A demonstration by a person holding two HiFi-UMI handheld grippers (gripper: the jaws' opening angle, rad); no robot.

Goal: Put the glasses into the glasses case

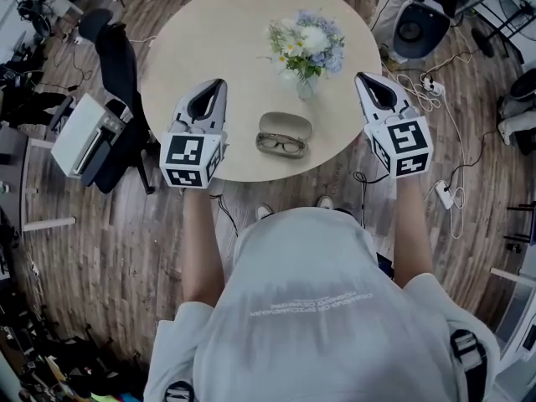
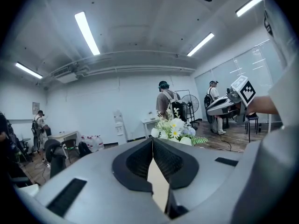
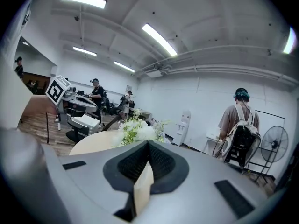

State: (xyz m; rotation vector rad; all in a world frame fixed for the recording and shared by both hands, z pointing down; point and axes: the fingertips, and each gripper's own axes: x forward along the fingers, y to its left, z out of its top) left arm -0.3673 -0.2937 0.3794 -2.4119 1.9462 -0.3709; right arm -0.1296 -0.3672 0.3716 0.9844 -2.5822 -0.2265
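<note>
Counting in the head view: 1 round table (image 1: 209,48), 1 glasses case (image 1: 285,126), 1 pr glasses (image 1: 280,145), 1 vase w/ flowers (image 1: 306,53). 2 grippers showing, left gripper (image 1: 219,85) & right gripper (image 1: 362,79), each wearing 1 marker cube (image 1: 193,159), so 2 cubes. Left gripper view's showing 4 ceiling light strips (image 2: 86,31) & 1 standing fan (image 2: 189,106).

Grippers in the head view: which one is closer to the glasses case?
The left gripper; its marker cube sits just beside the glasses case, while the right gripper stands clearly farther off.
</note>
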